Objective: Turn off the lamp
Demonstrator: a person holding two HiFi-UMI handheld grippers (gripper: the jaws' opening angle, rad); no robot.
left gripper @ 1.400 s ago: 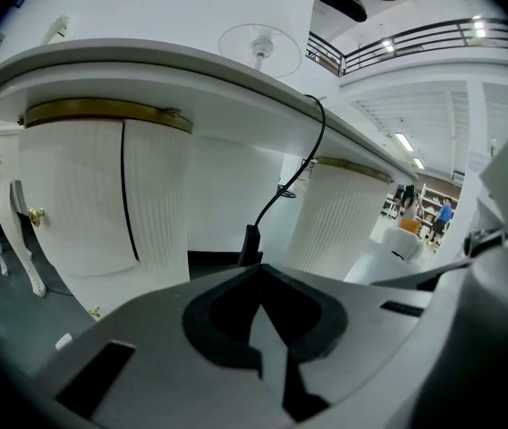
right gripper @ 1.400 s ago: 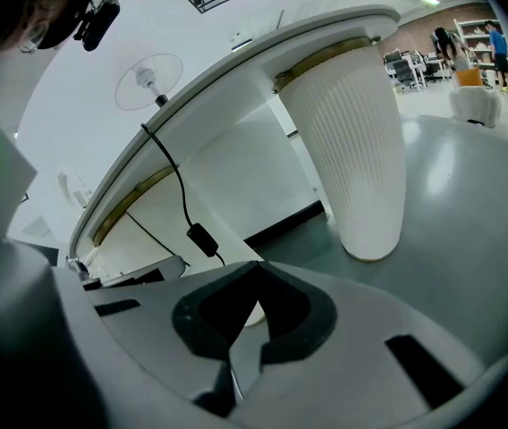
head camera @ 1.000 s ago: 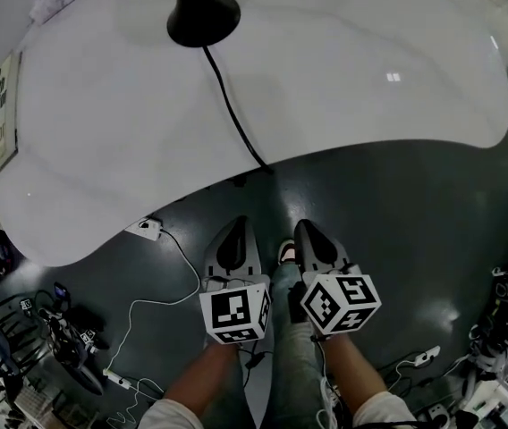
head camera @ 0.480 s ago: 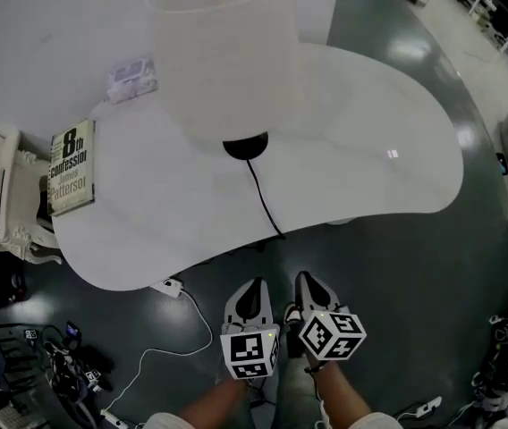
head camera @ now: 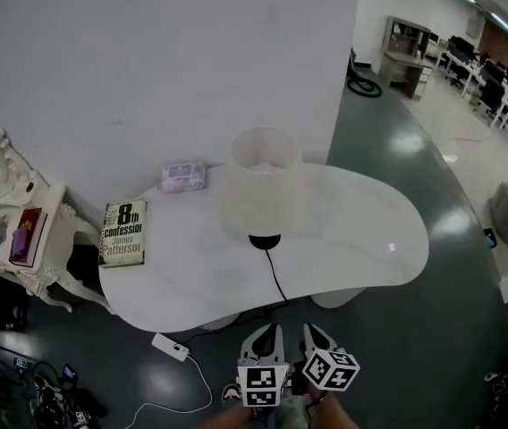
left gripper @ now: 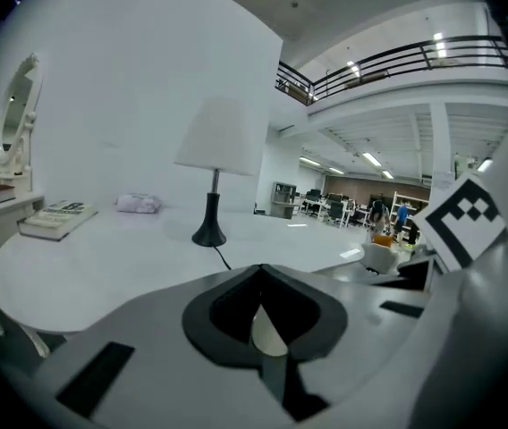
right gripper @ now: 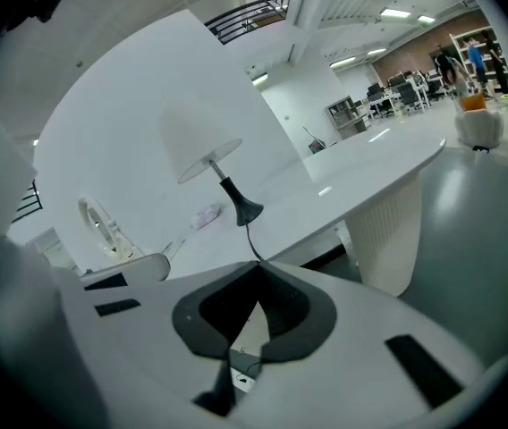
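Left gripper and right gripper both have jaws closed, empty. Ahead of them the lamp stands on the table, a book farther left

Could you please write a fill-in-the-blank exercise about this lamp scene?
The white-shaded table lamp has a round base coloured ___.
In the head view, the paperback book lies on the white curved table, ___ of the lamp.
The left gripper and right gripper hold nothing; their jaws are ___.
Answers: black; left; shut.
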